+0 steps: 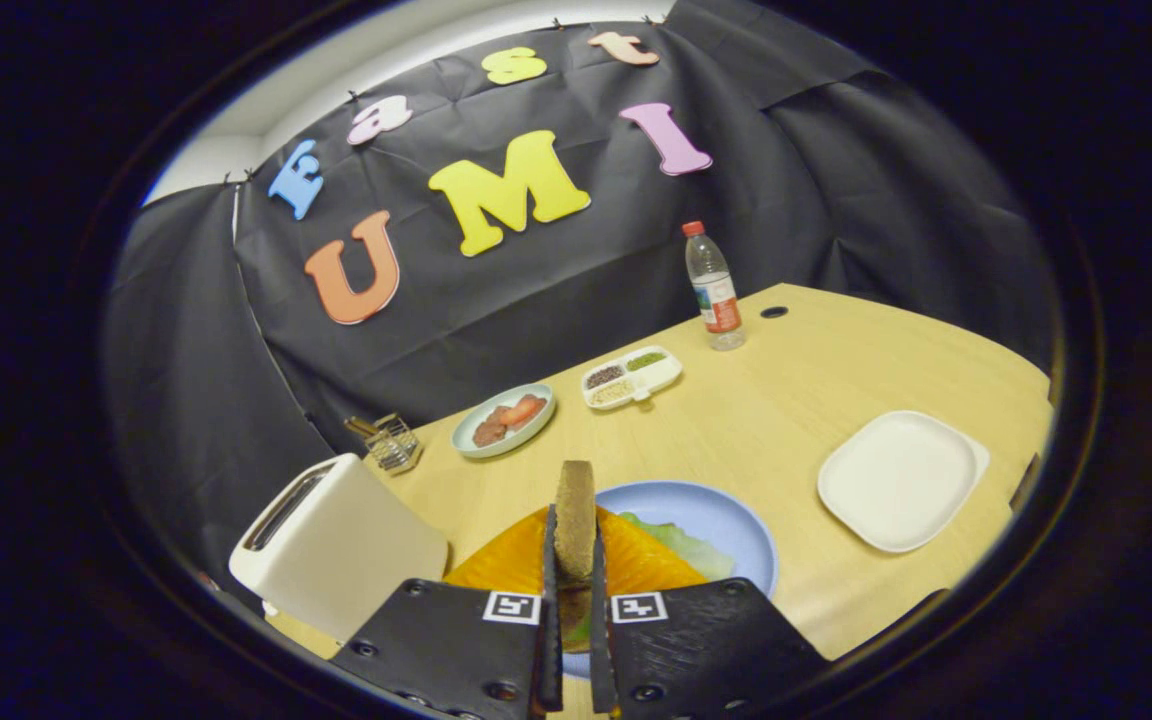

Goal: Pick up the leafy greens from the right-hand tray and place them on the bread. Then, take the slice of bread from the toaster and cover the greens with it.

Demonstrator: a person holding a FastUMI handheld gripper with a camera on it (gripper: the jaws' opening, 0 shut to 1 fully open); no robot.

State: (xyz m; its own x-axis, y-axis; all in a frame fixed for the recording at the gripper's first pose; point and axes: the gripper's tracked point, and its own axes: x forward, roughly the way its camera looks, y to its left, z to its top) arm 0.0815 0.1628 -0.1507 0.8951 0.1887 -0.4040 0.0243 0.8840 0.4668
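My gripper [573, 560] is shut on a brown slice of bread [574, 505], held upright on its edge between the two fingers. It hangs above a light blue plate [726, 525] that carries an orange-yellow bread slice [636, 560] with pale green leafy greens [681, 545] lying on it. The white toaster [331, 545] stands just left of the fingers, its slot dark. An empty white square tray [901, 480] lies off to the right on the wooden table [786, 400].
Beyond the fingers sit a small plate with reddish meat slices [503, 418], a white divided dish of seeds [631, 378], a wire rack [391, 440] behind the toaster, and a water bottle [714, 287] near the cloth wall.
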